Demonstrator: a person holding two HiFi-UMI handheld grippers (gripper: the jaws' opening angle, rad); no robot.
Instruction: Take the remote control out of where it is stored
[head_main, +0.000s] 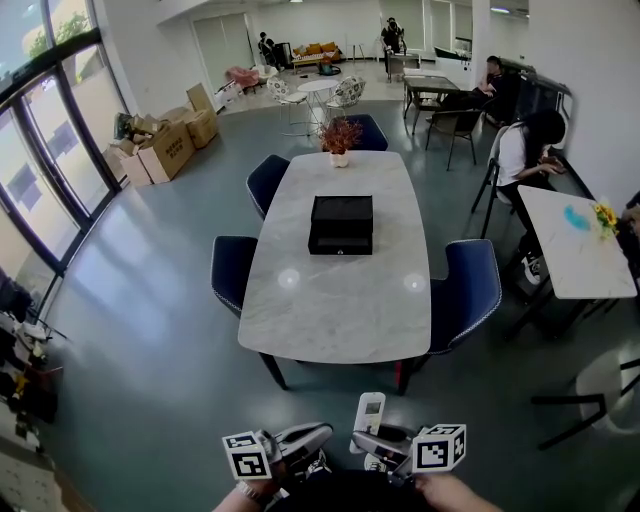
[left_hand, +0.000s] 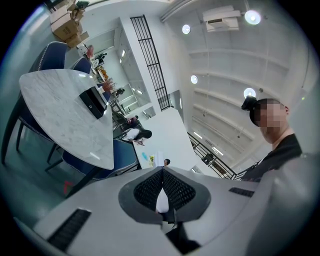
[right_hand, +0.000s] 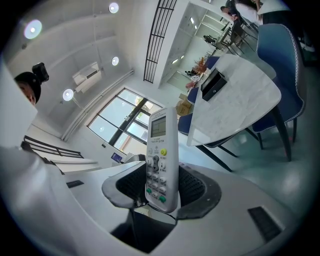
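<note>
While the right tool (right_hand: 162, 190) grips the white remote control (right_hand: 160, 150), left tool (left_hand: 164, 192) clenched empty, black box (head_main: 341, 224) on table (head_main: 330, 300).

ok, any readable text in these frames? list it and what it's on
Nothing can be read for certain.
remote control: print around the buttons and a small screen, all too small to read.
cardboard boxes: dark print, too small.
blue wall sign: blurred.
marker cubes: square patterns only, no words.
</note>
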